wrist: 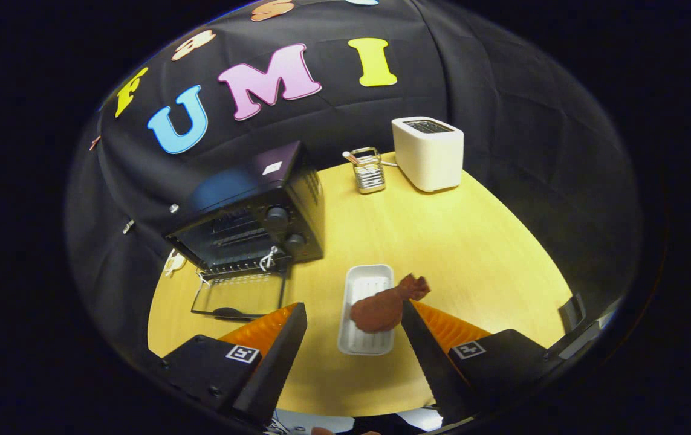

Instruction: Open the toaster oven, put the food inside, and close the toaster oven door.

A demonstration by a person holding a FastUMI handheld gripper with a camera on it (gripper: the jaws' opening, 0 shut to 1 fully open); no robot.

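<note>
A black toaster oven [248,208] stands on the left of the yellow table [472,254], its glass door [239,296] folded down flat in front of it and the rack inside showing. A brown drumstick [384,305] lies on a white ridged tray [366,311] just ahead of my fingers, nearer the right one. My gripper [354,314] is open, hovering above the table with nothing pressed between its fingers. The drumstick's bone end points away to the right.
A white pop-up toaster [428,152] stands at the table's far edge, with a small wire holder [369,170] beside it on its left. A white cord tag [268,258] hangs at the oven's front corner. Bare tabletop lies right of the tray.
</note>
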